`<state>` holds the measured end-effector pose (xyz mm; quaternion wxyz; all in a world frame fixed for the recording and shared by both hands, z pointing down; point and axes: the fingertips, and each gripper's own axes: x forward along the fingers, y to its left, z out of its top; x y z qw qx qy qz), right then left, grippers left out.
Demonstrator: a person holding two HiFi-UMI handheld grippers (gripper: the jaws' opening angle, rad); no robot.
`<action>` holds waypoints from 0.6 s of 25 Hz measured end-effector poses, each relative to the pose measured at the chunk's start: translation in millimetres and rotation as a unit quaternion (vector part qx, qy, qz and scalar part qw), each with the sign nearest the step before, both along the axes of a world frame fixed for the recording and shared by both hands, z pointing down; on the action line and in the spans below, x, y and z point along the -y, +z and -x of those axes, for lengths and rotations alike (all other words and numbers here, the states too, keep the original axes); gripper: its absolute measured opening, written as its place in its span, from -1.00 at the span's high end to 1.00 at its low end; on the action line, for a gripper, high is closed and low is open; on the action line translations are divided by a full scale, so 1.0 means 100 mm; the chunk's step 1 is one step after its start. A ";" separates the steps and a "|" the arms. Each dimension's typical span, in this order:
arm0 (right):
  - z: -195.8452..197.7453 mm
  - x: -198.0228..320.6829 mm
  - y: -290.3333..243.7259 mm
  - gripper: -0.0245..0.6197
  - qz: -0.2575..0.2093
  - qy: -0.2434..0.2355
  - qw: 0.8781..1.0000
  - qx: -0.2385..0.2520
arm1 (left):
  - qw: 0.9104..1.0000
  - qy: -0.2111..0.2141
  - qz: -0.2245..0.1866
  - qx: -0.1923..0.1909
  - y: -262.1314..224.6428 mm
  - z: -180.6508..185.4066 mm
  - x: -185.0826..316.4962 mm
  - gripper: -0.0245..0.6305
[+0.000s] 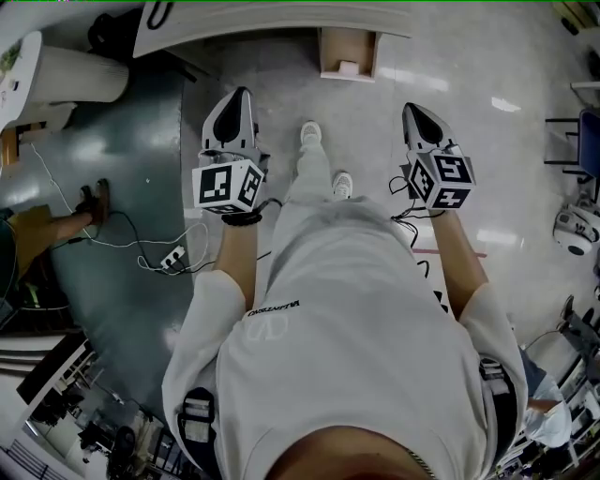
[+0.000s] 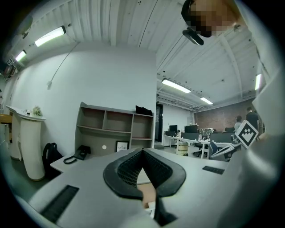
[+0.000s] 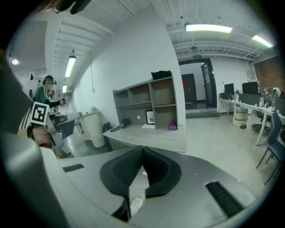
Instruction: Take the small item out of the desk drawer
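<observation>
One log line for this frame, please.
left claw: shut, empty | right claw: shut, empty | desk drawer: open, ahead, untouched | small white item: inside drawer

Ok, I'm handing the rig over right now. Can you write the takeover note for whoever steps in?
Left gripper: shut, empty, held out in front of the person.
Right gripper: shut, empty, also held out in front.
Things: the drawer stands open under the desk, ahead of both grippers and out of reach. A small white item lies inside it.
Done: the drawer looks already open. Nothing has been picked.
Left: close in on the desk, open one gripper, grasp the item and lift it out.
</observation>
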<state>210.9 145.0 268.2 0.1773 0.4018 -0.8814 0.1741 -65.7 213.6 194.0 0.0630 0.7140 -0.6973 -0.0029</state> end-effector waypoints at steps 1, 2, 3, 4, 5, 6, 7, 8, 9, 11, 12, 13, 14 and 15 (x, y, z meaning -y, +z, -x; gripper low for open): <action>0.05 0.05 0.05 0.92 0.004 -0.001 1.000 -0.003 | 1.000 0.003 0.001 -0.001 0.02 0.03 0.07 0.93; 0.10 0.10 0.09 0.92 0.008 -0.001 1.000 -0.005 | 1.000 0.008 0.002 -0.002 0.05 0.06 0.15 0.93; 0.16 0.15 0.13 0.92 0.011 -0.001 1.000 -0.007 | 1.000 0.012 0.004 -0.004 0.08 0.09 0.23 0.93; 0.22 0.21 0.16 0.92 0.014 0.000 1.000 -0.010 | 1.000 0.017 0.006 -0.006 0.11 0.14 0.31 0.93; 0.27 0.27 0.20 0.92 0.017 0.001 1.000 -0.014 | 1.000 0.021 0.009 -0.009 0.14 0.18 0.40 0.93; 0.33 0.34 0.25 0.92 0.020 0.003 1.000 -0.020 | 1.000 0.026 0.011 -0.014 0.17 0.23 0.50 0.93; 0.39 0.41 0.29 0.92 0.023 0.005 0.999 -0.025 | 0.999 0.032 0.013 -0.019 0.19 0.27 0.61 0.93; 0.44 0.49 0.34 0.92 0.027 0.008 0.999 -0.029 | 0.999 0.039 0.014 -0.023 0.22 0.31 0.72 0.93; 0.51 0.58 0.39 0.92 0.030 0.011 0.999 -0.033 | 0.998 0.047 0.016 -0.026 0.24 0.34 0.84 0.93; 0.65 0.77 0.50 0.92 0.033 0.015 0.998 -0.043 | 0.997 0.066 0.022 -0.029 0.31 0.39 1.08 0.93; 0.73 0.86 0.56 0.92 0.034 0.015 0.998 -0.050 | 0.996 0.077 0.026 -0.031 0.35 0.41 1.20 0.93; 0.80 0.95 0.62 0.92 0.035 0.014 0.998 -0.057 | 0.995 0.089 0.029 -0.033 0.39 0.41 1.31 0.93; 0.87 1.02 0.68 0.92 0.038 0.013 0.997 -0.061 | 0.994 0.101 0.033 -0.035 0.44 0.40 1.42 0.93; 0.94 1.09 0.73 0.92 0.044 0.013 0.997 -0.060 | 0.992 0.114 0.038 -0.036 0.49 0.38 1.51 0.93</action>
